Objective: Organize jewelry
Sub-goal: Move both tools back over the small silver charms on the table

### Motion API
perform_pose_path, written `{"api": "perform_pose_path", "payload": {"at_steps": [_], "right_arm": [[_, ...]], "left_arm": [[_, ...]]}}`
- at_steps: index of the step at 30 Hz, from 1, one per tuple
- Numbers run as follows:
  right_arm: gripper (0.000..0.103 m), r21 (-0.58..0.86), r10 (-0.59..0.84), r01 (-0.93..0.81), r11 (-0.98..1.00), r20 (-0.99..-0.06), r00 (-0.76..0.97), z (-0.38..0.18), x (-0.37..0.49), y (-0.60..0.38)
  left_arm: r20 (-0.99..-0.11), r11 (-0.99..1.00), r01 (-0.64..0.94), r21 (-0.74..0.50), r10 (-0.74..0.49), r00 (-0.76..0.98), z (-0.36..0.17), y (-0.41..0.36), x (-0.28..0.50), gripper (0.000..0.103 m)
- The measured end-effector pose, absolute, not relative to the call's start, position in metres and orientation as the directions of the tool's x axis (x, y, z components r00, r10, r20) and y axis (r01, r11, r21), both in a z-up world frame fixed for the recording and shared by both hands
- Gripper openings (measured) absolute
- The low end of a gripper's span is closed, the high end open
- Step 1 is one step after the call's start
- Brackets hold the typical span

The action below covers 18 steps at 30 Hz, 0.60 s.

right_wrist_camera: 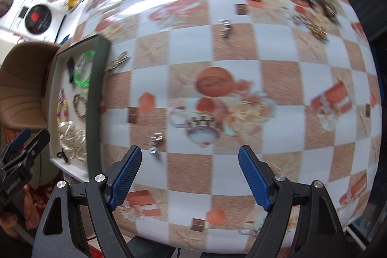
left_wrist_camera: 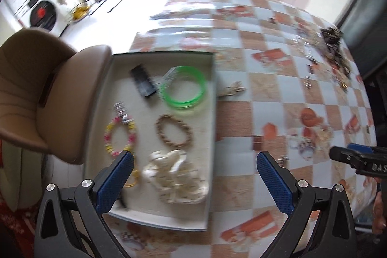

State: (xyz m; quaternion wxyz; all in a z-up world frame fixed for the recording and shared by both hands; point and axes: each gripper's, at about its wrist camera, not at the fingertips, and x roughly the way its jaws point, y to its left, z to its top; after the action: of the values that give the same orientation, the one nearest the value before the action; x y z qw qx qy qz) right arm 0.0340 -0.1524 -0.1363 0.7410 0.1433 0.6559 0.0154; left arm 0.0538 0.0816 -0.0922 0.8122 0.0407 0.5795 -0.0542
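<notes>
Both grippers, left and right, spread and empty; tray beneath the left holds green bangles, beaded bracelets.

Only "DAS", cut off at frame edge, on right claw body.

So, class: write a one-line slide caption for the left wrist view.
Open left gripper above a tray holding green bangles, beaded bracelets and pearls.
</notes>
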Motion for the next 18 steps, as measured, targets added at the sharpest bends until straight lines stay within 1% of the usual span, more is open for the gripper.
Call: {"api": "perform_pose_path", "payload": {"at_steps": [8,18], "right_arm": [[0.084,0.228,0.197,0.211,0.951,-0.968,0.158,-0.140,0.040,-0.187],[0.084,0.219,0.182,0.191,0.957,-0.964,0.194,-0.147,0.068,-0.207]], "left_arm": [[-0.957,0.981,0.195,-0.023,-0.078,0.279,-0.107,0.032,0.054,0.103],[-0.971,0.961,0.273,-0.047,-0.108,0.214,-0.141,-0.011,0.037,0.103]]}}
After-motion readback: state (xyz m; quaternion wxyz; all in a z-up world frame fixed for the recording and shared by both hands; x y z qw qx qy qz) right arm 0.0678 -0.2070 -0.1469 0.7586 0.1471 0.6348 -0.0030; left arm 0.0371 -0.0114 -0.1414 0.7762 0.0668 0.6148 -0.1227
